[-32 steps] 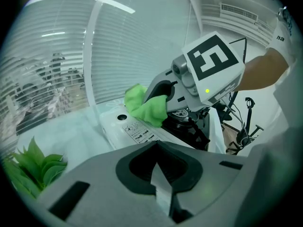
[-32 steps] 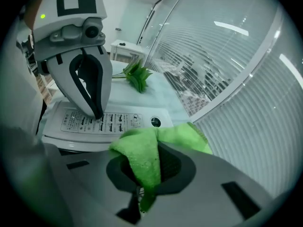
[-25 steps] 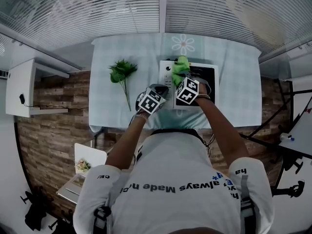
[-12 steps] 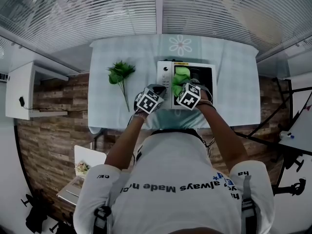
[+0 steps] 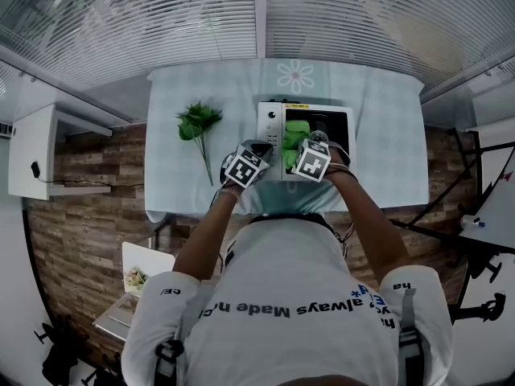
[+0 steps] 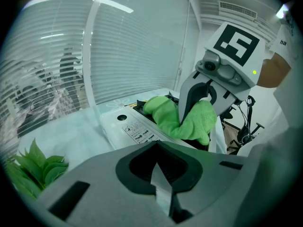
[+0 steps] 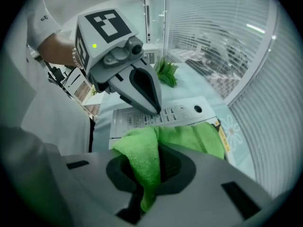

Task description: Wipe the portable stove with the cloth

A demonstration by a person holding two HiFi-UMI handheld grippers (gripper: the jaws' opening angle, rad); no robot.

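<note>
The white portable stove (image 5: 342, 117) stands on the table's right half, with a control panel at its left (image 7: 161, 117) (image 6: 130, 126). A bright green cloth (image 5: 294, 133) (image 6: 182, 119) (image 7: 189, 138) lies bunched on the stove top by the black burner. My right gripper (image 5: 301, 141) (image 7: 151, 174) (image 6: 189, 109) is shut on the cloth and presses it onto the stove. My left gripper (image 5: 268, 149) (image 6: 158, 174) (image 7: 149, 105) is shut with nothing in it. Its tip rests at the stove's left front, by the control panel.
A green artificial plant sprig (image 5: 197, 123) (image 6: 33, 167) lies on the table left of the stove. The table (image 5: 386, 167) has a pale checked cover with a flower print (image 5: 298, 76). Window blinds run behind it. A white shelf (image 5: 36, 147) stands at the left.
My right gripper has dragged the green cloth from the stove's far edge toward the near side. The left gripper has stayed at the stove's left front.
</note>
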